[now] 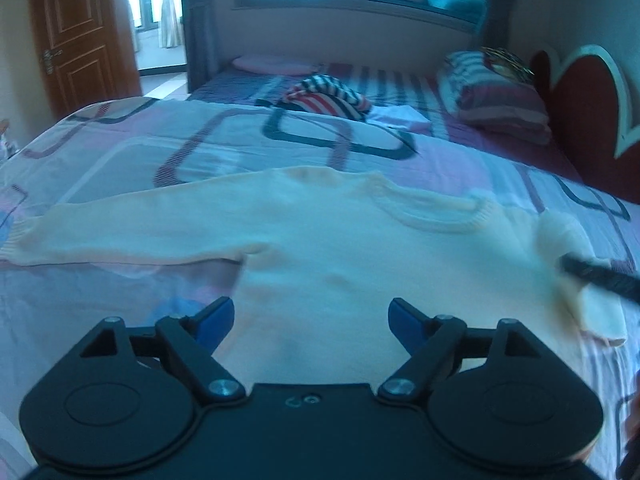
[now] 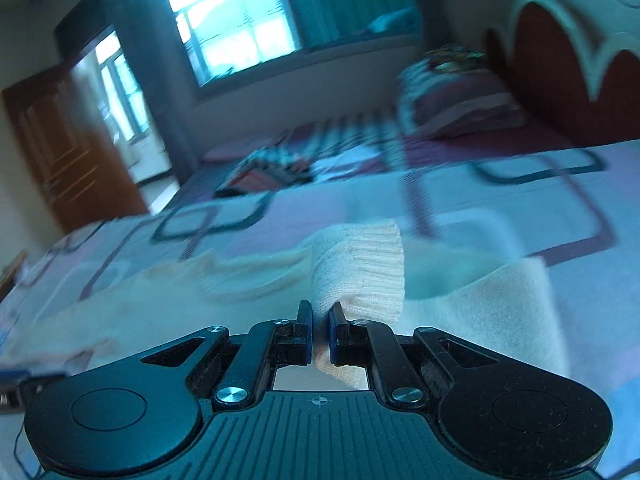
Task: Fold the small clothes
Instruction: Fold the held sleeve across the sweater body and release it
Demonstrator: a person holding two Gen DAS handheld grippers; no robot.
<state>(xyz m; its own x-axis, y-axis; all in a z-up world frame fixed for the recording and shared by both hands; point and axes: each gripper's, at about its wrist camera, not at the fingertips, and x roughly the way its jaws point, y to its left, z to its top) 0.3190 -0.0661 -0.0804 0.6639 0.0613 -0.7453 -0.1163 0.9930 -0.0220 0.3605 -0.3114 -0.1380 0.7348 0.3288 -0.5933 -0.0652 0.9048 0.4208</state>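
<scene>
The sweater (image 1: 320,240) lies spread flat on the bed (image 1: 120,152) across the middle of the left wrist view, one sleeve stretched toward the left edge. The left claw (image 1: 311,320) hangs over its lower part at the bottom centre, jaws wide apart with nothing between them. In the right wrist view, the right claw (image 2: 320,324) at bottom centre is clamped on the ribbed cuff (image 2: 360,272) of the sweater's other sleeve, raised off the bedcover.
</scene>
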